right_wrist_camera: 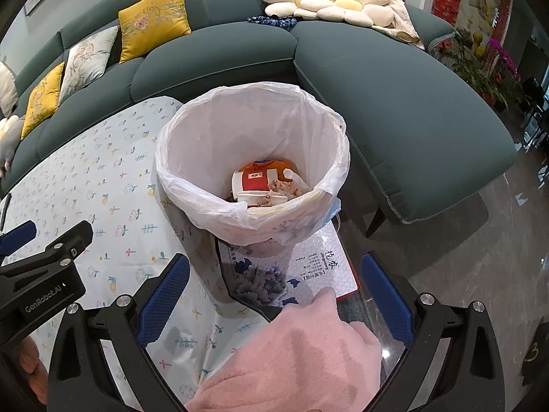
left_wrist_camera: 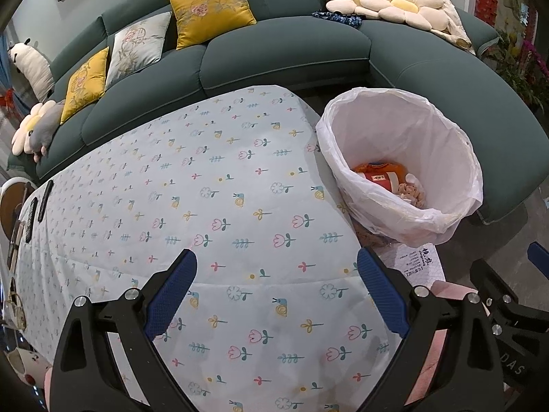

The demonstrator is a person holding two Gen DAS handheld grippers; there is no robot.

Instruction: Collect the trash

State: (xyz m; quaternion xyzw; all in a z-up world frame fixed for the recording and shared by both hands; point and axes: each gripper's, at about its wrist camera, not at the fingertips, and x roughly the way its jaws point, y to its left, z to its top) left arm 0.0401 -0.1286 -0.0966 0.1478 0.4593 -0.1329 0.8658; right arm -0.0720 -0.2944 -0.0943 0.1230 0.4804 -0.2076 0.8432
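Note:
A trash bin lined with a white plastic bag point(right_wrist_camera: 206, 144) stands beside the table's right end; it also shows in the left wrist view point(left_wrist_camera: 429, 130). Inside lie a red-and-white paper cup point(right_wrist_camera: 255, 180), an orange wrapper point(right_wrist_camera: 271, 166) and crumpled scraps point(right_wrist_camera: 284, 187); the cup and wrapper show in the left wrist view point(left_wrist_camera: 379, 176). My left gripper point(left_wrist_camera: 278, 288) is open and empty above the flowered tablecloth point(left_wrist_camera: 206, 189). My right gripper point(right_wrist_camera: 274, 292) is open and empty, just in front of the bin.
A dark green sofa point(right_wrist_camera: 394, 89) with yellow cushions point(left_wrist_camera: 211, 12) and flower pillows point(right_wrist_camera: 326, 1) curves behind. A white-and-blue printed box point(right_wrist_camera: 308, 267) lies under the bin. Pink fleece point(right_wrist_camera: 302, 353) lies below my right gripper. Remotes point(left_wrist_camera: 37, 206) lie at the table's left end.

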